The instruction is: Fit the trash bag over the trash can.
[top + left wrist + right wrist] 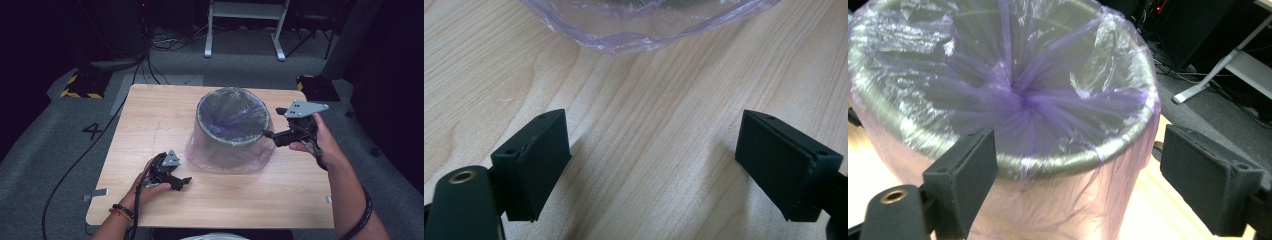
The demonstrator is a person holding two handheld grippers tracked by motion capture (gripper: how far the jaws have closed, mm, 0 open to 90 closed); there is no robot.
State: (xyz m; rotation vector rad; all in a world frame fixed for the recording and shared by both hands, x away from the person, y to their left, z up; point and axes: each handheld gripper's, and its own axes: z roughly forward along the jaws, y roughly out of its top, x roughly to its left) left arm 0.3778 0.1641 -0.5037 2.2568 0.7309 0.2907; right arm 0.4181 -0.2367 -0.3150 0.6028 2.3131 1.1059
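Bin (233, 122) base hidden by bag (1063, 200) | fingers apart, both grippers

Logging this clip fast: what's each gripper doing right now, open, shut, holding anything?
Left gripper: open, empty, low over the table.
Right gripper: open, empty, at the rim of the bag-lined bin.

Beyond the right gripper, a white desk frame (245, 25) stands on grey carpet (40, 145); cables (160, 42), perhaps, left of it.
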